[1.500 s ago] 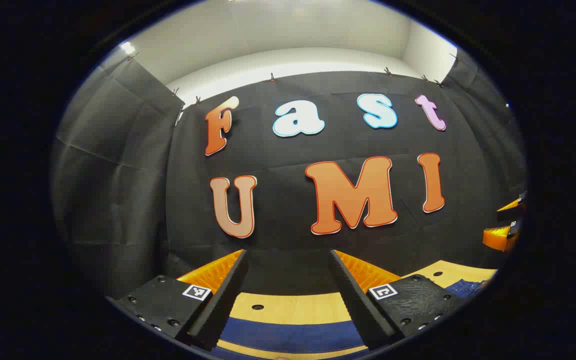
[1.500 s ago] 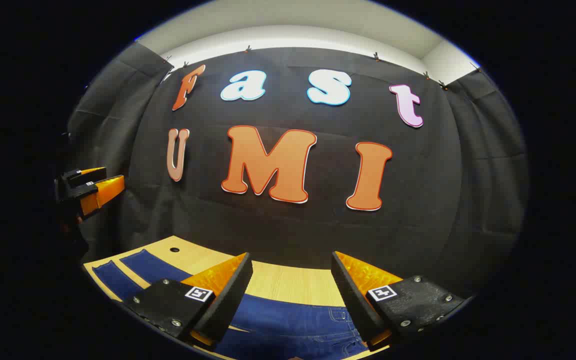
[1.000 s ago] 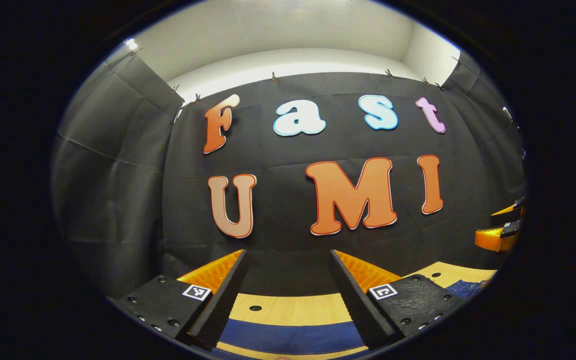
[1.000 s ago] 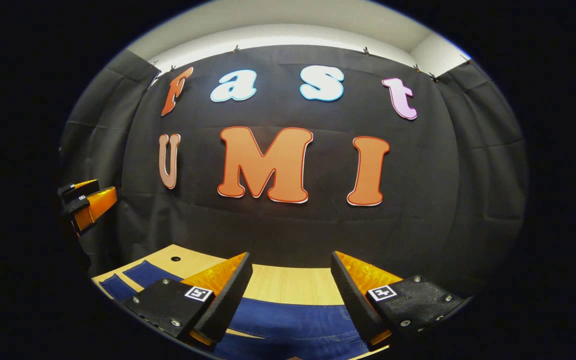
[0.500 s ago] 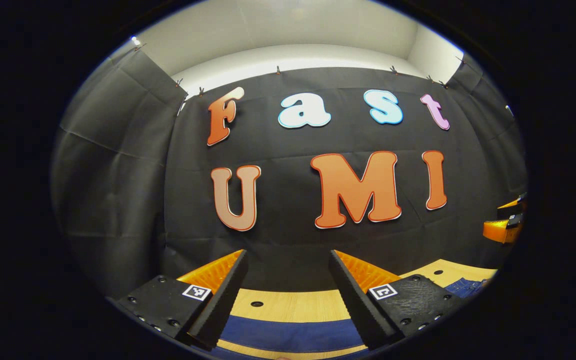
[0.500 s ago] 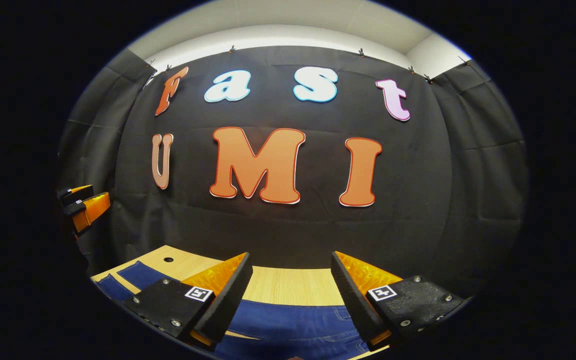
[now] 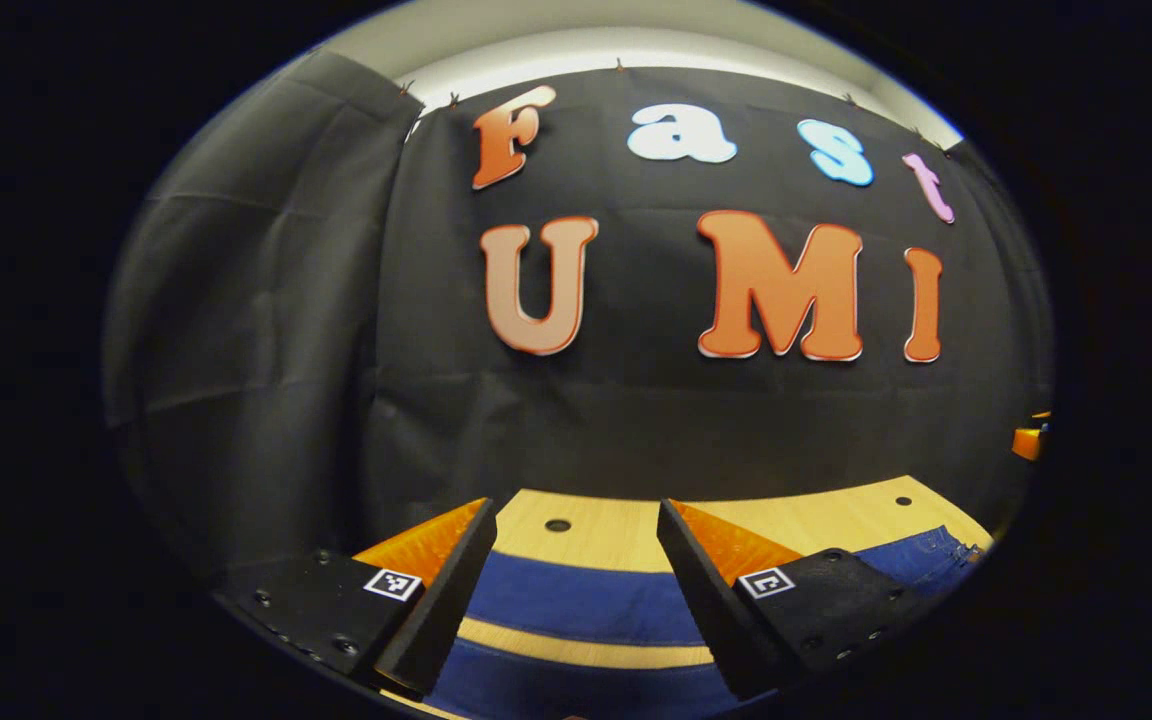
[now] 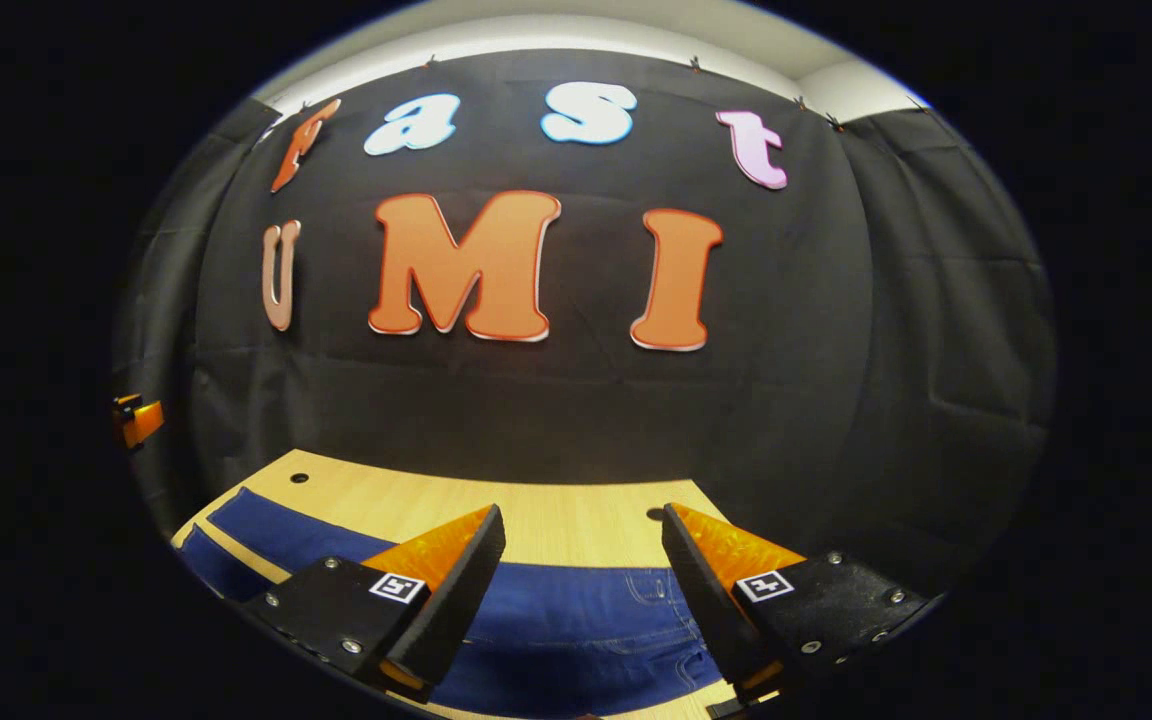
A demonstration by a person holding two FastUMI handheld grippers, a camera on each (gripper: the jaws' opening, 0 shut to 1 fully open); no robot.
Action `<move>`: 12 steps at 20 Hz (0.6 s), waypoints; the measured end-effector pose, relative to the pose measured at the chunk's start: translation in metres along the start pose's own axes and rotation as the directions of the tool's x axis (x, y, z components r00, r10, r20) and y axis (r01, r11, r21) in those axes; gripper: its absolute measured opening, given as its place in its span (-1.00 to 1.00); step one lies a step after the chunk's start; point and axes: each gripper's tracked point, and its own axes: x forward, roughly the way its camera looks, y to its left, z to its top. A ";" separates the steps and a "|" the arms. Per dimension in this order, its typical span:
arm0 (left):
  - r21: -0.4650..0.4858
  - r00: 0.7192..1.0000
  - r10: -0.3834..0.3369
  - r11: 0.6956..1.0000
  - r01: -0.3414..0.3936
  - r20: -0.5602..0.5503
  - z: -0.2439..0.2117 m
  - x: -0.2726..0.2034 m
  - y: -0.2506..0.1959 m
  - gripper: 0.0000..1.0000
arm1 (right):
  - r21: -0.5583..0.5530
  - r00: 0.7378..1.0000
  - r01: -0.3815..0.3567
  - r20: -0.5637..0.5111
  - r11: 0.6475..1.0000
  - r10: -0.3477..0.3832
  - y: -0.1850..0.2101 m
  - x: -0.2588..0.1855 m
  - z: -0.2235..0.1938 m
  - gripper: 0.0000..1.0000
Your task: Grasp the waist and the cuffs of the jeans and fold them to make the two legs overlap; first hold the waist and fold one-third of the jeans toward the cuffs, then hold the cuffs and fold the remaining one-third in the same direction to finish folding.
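Observation:
Blue jeans [image 8: 576, 620] lie flat on the wooden table, legs spread apart with a strip of wood between them. In the right gripper view the waist end with a pocket sits below my right gripper [image 8: 581, 525], which hangs open above it, holding nothing. The two legs run off to the left. In the left gripper view the two legs [image 7: 576, 605] cross under my left gripper [image 7: 576, 515], also open and empty, and the waist [image 7: 926, 555] lies far right. The other gripper shows as a small piece at each view's edge [image 7: 1028, 440] [image 8: 136, 418].
The wooden table [image 8: 536, 515] has small round holes [image 7: 557, 525] near its far edge. Black cloth walls close in behind and on both sides. Bare wood lies beyond the jeans toward the back wall.
Both cameras have tipped downward and lowered, so more table and jeans show. Each view has also swung outward; the other gripper has slid toward the edge. Both stay open.

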 end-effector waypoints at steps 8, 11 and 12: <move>-0.142 0.960 0.080 0.982 -0.122 -0.269 -0.089 -0.008 0.069 0.96 | 0.081 0.976 0.072 -0.209 0.994 -0.054 -0.043 0.006 -0.060 0.95; -0.272 0.916 0.069 0.944 -0.188 -0.396 -0.132 -0.016 0.091 0.96 | 0.144 0.946 0.087 -0.322 0.986 -0.036 -0.050 0.004 -0.096 0.95; -0.317 0.899 0.066 0.922 -0.221 -0.433 -0.149 -0.022 0.100 0.94 | 0.161 0.932 0.099 -0.361 0.982 -0.035 -0.055 0.002 -0.108 0.95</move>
